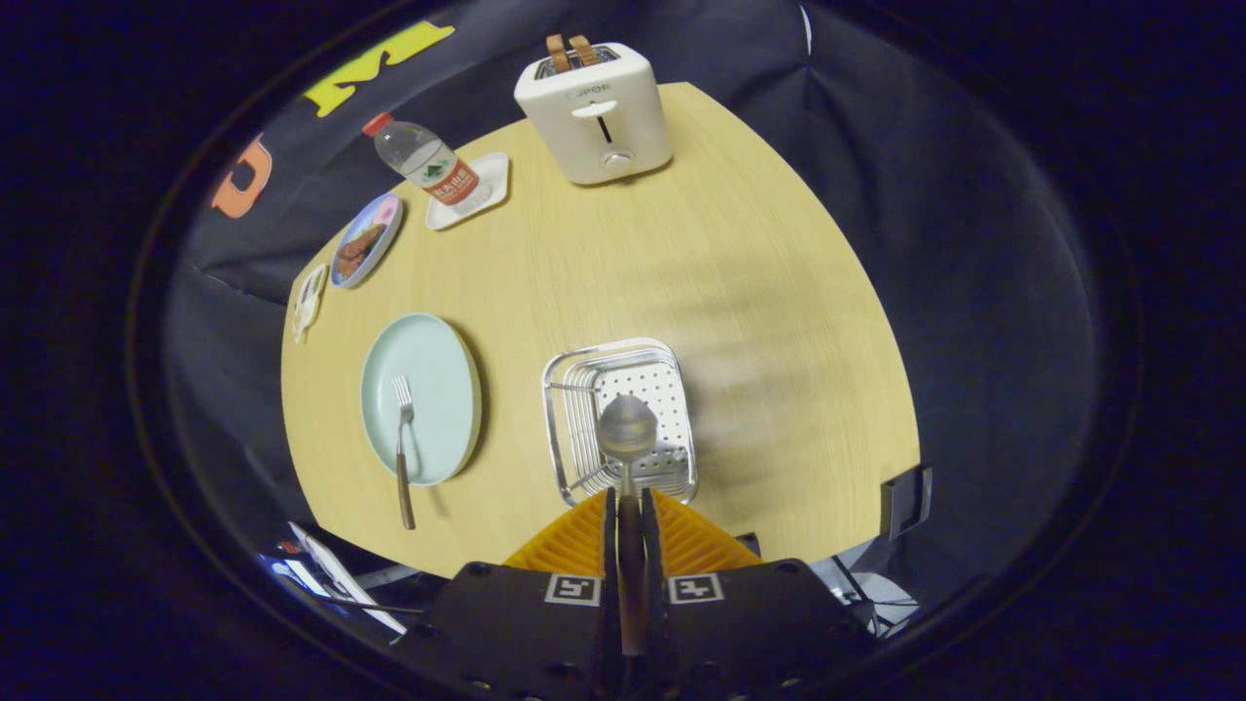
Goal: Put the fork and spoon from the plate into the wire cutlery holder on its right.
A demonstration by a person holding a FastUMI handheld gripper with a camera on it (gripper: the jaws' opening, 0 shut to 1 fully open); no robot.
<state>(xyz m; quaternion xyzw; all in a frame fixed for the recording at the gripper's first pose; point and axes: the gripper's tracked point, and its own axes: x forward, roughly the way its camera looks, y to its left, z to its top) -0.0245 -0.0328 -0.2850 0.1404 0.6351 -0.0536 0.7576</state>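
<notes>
Clamped between our gripper's (630, 501) fingers, the spoon (627, 428) hangs over the wire cutlery holder (574, 370), which we see holding nothing. Left of it, the fork (402, 438) lies on the plate (438, 360).

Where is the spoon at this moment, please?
The spoon is clamped by its handle in the claw, its bowl hanging above the wire cutlery holder, right of the plate.
</notes>
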